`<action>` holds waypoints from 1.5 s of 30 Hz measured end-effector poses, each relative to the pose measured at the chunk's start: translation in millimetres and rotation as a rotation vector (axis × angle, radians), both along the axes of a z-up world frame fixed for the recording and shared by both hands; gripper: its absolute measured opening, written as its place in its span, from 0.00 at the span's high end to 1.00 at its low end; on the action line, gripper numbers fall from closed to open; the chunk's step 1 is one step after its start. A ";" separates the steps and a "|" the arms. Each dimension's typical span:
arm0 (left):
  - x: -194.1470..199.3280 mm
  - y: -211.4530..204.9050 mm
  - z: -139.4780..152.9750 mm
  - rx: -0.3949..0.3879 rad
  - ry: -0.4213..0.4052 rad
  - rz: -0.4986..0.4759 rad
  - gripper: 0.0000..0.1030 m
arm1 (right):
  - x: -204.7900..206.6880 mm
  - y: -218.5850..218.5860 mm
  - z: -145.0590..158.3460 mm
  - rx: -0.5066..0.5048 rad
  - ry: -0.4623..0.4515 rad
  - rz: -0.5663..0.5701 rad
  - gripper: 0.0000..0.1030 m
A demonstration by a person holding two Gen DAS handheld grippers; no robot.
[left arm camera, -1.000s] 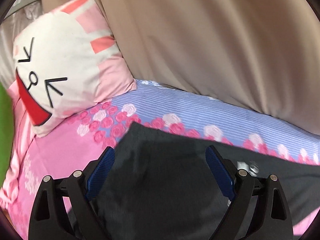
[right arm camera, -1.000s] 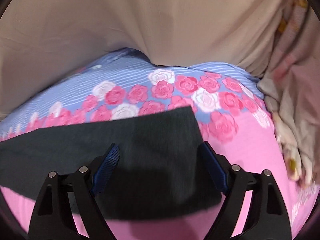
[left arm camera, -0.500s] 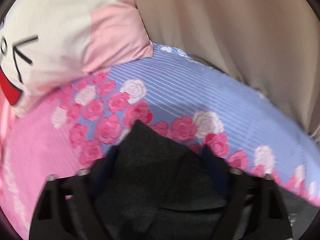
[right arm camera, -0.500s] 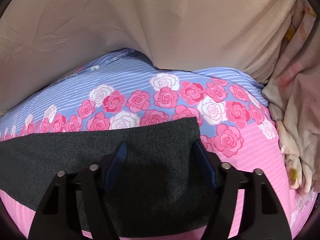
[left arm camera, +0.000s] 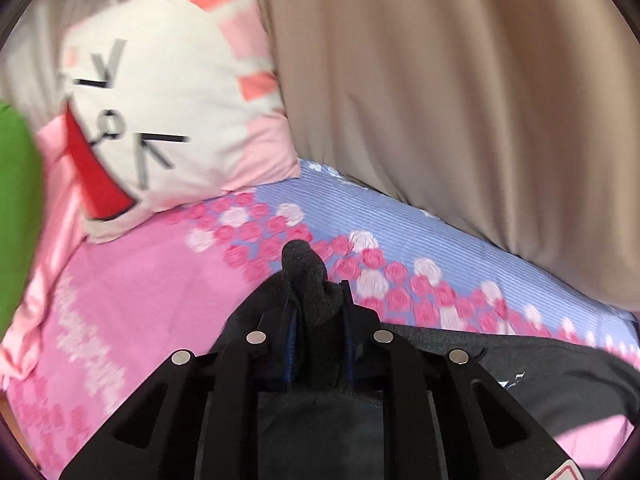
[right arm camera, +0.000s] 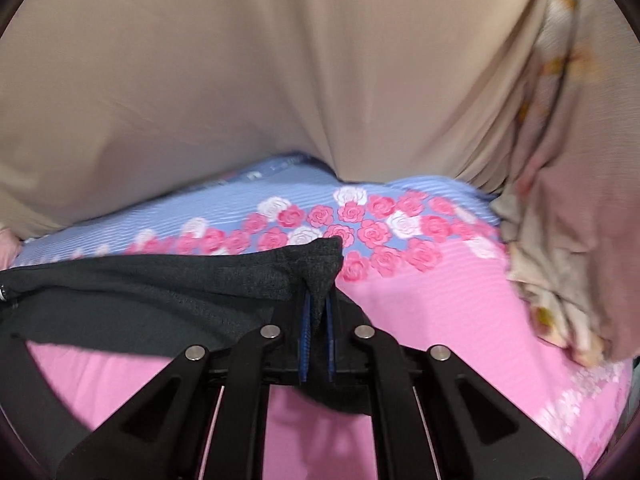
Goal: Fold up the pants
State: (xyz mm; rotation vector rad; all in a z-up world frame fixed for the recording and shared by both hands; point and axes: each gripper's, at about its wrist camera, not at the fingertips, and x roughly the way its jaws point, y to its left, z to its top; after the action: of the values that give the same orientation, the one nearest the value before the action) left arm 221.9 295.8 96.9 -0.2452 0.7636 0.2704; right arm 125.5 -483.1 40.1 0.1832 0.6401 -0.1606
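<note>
Dark grey pants [left arm camera: 540, 364] lie on a pink and blue rose-print bed sheet [left arm camera: 152, 280]. My left gripper [left arm camera: 318, 312] is shut on one corner of the pants, and a bunched tip of cloth sticks up past the blue pads. In the right wrist view the pants [right arm camera: 160, 292] stretch away to the left. My right gripper [right arm camera: 318, 312] is shut on their other corner, and the cloth is lifted off the sheet [right arm camera: 440, 320] there.
A white and pink cartoon-face pillow [left arm camera: 160, 120] lies at the far left. A beige curtain [right arm camera: 280, 80] hangs along the far side of the bed. A crumpled floral blanket [right arm camera: 560, 240] sits at the right. Something green [left arm camera: 16, 220] is at the left edge.
Both grippers were open over the pants' corners. They have closed on the cloth and lifted the corners a little.
</note>
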 end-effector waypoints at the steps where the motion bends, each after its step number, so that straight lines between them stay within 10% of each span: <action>1: -15.4 3.8 2.0 -0.003 -0.007 -0.010 0.85 | -19.0 3.5 3.7 -0.012 -0.014 0.006 0.95; 10: -135.7 20.9 -57.7 -0.014 0.121 -0.030 0.70 | -132.2 17.8 -42.8 -0.052 0.037 -0.005 0.93; 13: -154.6 37.5 -76.9 -0.099 0.111 0.025 0.42 | -159.9 14.7 -61.1 -0.051 0.066 -0.038 0.84; 16: -175.3 52.0 -72.8 -0.227 0.039 0.068 0.23 | -191.9 17.9 -59.9 -0.048 0.043 -0.078 0.55; 25: -140.8 39.3 -80.9 -0.526 0.064 0.052 0.17 | -243.2 47.4 -57.1 0.081 -0.047 -0.082 0.43; 27: -124.4 37.9 -90.6 -0.535 0.092 0.046 0.51 | -244.7 53.8 -60.6 0.101 -0.048 -0.072 0.41; 28: -117.3 36.8 -93.6 -0.515 0.118 0.039 0.99 | -245.1 55.9 -62.1 0.109 -0.045 -0.072 0.41; 34: -150.1 54.5 -62.7 -0.525 0.050 0.045 0.99 | -252.5 59.5 -53.1 0.239 -0.087 -0.034 0.41; 43: -142.3 69.0 -97.4 -0.492 0.151 0.109 0.99 | -162.8 32.0 -60.6 0.435 -0.046 -0.067 0.40; 45: -137.4 67.2 -97.9 -0.471 0.163 0.103 0.98 | -136.0 25.3 -70.5 0.452 0.000 -0.095 0.57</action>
State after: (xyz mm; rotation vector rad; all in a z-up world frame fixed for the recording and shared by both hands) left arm 84.5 363.0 -1.0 -0.7153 0.9729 0.2065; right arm -10.5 -457.9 -30.4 0.6494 0.6618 -0.1048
